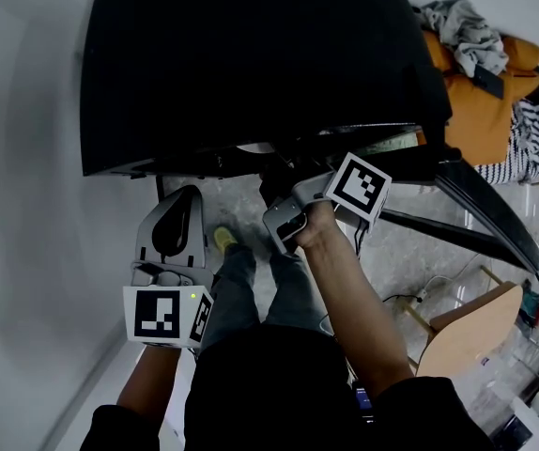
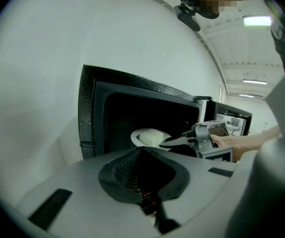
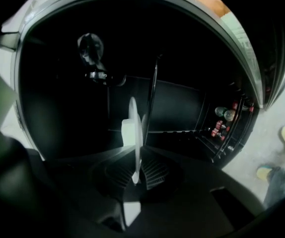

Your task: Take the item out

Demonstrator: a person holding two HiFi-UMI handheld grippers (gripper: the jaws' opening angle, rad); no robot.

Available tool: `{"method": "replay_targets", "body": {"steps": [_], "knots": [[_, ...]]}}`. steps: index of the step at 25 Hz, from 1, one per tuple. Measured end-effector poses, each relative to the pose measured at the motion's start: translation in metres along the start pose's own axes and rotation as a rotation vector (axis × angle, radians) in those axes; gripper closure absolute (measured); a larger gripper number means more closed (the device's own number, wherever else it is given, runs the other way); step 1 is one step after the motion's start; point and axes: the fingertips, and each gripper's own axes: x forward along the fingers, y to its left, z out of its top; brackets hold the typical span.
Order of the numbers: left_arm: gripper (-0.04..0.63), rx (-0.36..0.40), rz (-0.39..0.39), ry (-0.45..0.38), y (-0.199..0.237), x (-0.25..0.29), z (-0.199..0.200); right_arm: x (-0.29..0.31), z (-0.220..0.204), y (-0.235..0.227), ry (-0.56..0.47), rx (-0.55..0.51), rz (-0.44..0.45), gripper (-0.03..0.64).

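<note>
A black microwave oven (image 1: 251, 64) stands open in front of me, its door (image 1: 476, 205) swung out to the right. Inside lies a white plate (image 2: 150, 137). In the right gripper view the plate (image 3: 133, 128) shows edge-on, and my right gripper (image 3: 135, 175) is shut on its rim, the ribbed pads pressing on both sides. The left gripper view shows the right gripper (image 2: 165, 142) reaching into the cavity from the right. My left gripper (image 1: 187, 195) hangs below the oven's front left corner, jaws together and holding nothing.
A white wall runs along the left. A pile of orange and striped clothes (image 1: 495, 73) lies at the back right. A wooden chair (image 1: 462, 332) stands at the lower right. My legs and a yellow shoe (image 1: 224, 241) show on the floor below.
</note>
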Motion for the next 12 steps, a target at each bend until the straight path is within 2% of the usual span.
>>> {"method": "replay_targets", "body": {"steps": [6, 12], "knots": [[0.591, 0.004, 0.0, -0.017, 0.0, -0.003, 0.007, -0.009, -0.004, 0.011, 0.007, -0.02, 0.025, 0.591], [0.591, 0.004, -0.008, -0.032, 0.004, -0.006, 0.023, -0.025, -0.012, 0.018, 0.037, -0.058, -0.008, 0.591]]}}
